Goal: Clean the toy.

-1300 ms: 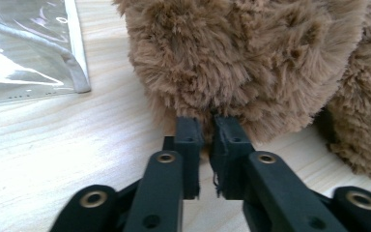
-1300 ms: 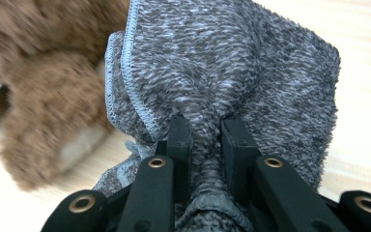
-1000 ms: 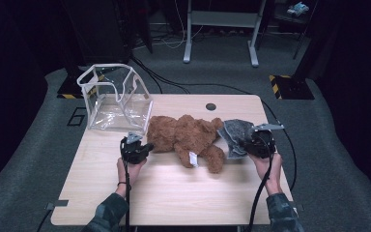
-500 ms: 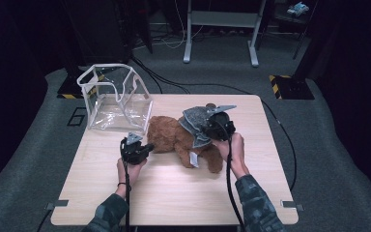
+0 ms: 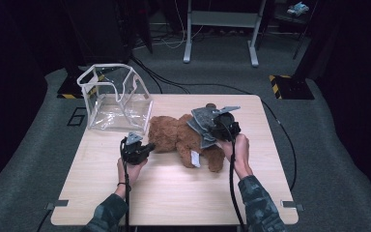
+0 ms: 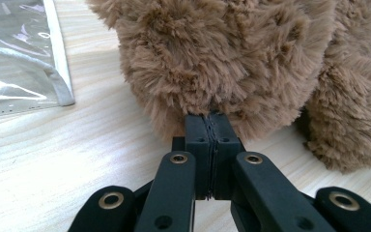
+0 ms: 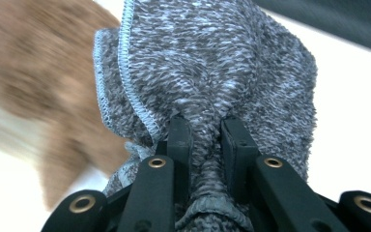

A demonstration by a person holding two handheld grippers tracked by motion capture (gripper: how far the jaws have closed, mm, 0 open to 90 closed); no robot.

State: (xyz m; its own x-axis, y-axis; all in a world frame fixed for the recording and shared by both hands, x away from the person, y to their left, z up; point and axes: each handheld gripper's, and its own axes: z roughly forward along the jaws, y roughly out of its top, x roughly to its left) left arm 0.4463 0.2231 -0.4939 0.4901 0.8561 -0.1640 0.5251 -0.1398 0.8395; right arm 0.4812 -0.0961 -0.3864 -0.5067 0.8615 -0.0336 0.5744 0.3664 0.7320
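Observation:
A brown teddy bear (image 5: 176, 137) lies on the wooden table (image 5: 174, 193). My left gripper (image 5: 147, 146) is at its left end. In the left gripper view, the jaws (image 6: 211, 118) are pressed together with their tips sunk in the bear's fur (image 6: 222, 53), pinching a tuft. My right gripper (image 5: 213, 126) is shut on a bunched grey knit cloth (image 5: 202, 124) and holds it over the bear's middle. In the right gripper view, the cloth (image 7: 212, 63) fans out beyond the jaws (image 7: 205, 126), and the bear (image 7: 38, 72) is a blur behind it.
A clear plastic bag with white trim (image 5: 116, 99) stands open at the table's back left, close to the bear; its edge (image 6: 14, 53) lies left of my left gripper. Cables trail from both grippers over the front edge. Dark floor and stands surround the table.
My right gripper has carried the grey cloth from the bear's right side leftward over its body, then nearly stopped. The left gripper and the bear have stayed put.

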